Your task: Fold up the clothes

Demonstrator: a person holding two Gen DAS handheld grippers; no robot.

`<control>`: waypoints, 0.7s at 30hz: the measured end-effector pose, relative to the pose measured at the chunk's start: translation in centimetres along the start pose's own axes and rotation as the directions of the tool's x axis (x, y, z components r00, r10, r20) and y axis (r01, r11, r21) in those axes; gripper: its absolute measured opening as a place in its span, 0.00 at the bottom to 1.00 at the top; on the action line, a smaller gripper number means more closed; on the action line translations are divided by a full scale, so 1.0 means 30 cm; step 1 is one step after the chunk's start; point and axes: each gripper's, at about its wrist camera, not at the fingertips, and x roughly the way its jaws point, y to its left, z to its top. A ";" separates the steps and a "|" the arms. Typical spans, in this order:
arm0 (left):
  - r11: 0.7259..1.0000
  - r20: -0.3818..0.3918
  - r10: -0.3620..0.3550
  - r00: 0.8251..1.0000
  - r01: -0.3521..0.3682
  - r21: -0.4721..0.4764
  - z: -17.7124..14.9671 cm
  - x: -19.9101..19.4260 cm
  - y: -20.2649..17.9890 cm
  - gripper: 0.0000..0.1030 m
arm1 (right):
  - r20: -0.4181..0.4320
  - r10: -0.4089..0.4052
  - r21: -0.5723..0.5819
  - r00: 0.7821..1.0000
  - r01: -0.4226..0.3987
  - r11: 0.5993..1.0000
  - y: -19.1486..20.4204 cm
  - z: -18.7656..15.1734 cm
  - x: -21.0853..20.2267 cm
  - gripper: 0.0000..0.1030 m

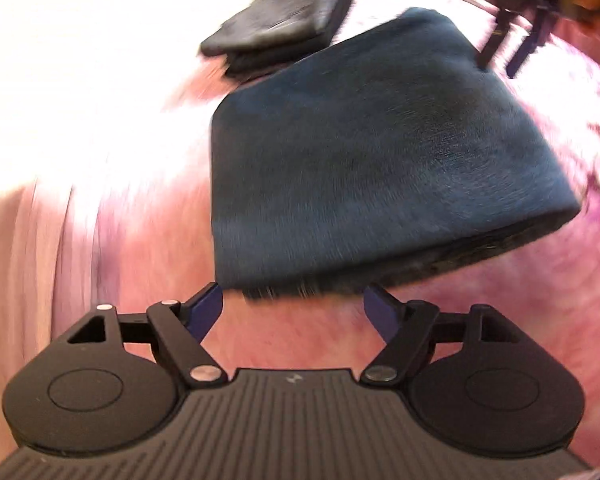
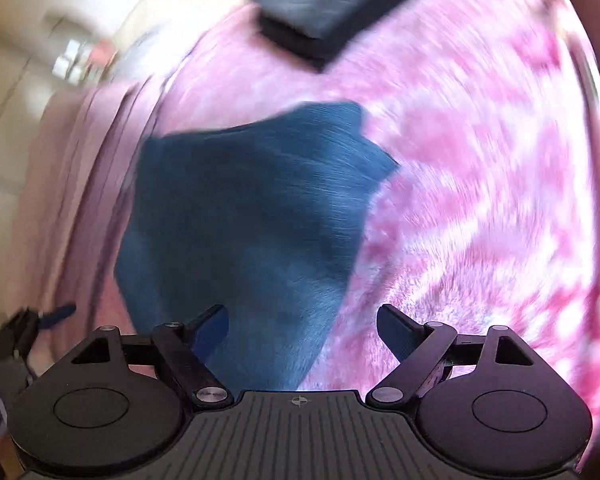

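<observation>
On the pink fluffy blanket (image 2: 460, 200) in front of me lies the folded blue garment (image 1: 380, 152), a flat dark teal piece that takes up the middle of both my views. Everything is smeared by motion blur, so I can't make out its seams or what kind of clothing it is.

In my left wrist view, the left claw (image 1: 294, 304) is released: its two blue-tipped fingers (image 1: 210, 300) stand wide apart just at the near edge of the blue garment, and I see nothing pinched between them. The garment's near edge shows a thick doubled layer on the right side. Beyond it, touching or just beside its far corner, sits a stack of black folded clothes (image 1: 284, 20). At the top right of that view I catch the other claw's dark fingers near the garment's far right corner.

In my right wrist view, the right claw (image 2: 302, 322) is also released, fingers spread wide. The blue garment runs down between and under them towards the camera, nearer the left finger, but the pads do not press on it. The black folded clothes lie further off at the top, apart from the blue piece in this view. At the lower left edge I see the left claw, small and blurred, beside the pale pink hanging edge of the blanket.
</observation>
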 end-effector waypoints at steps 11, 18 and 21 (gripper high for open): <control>0.982 -0.017 -0.163 0.986 0.161 -0.095 0.091 0.101 0.042 0.73 | -0.020 0.056 0.072 0.998 -0.054 0.996 -0.085 0.281 0.083 0.29; 0.987 0.024 -0.150 0.988 0.149 0.055 0.150 0.058 -0.111 0.74 | -0.084 -0.125 -0.210 0.989 0.105 0.972 -0.082 0.592 0.106 0.36; 0.987 0.047 -0.160 0.986 0.158 0.031 0.177 0.031 -0.117 0.72 | 0.017 -0.200 -0.335 0.980 0.194 0.922 -0.022 0.525 0.045 0.42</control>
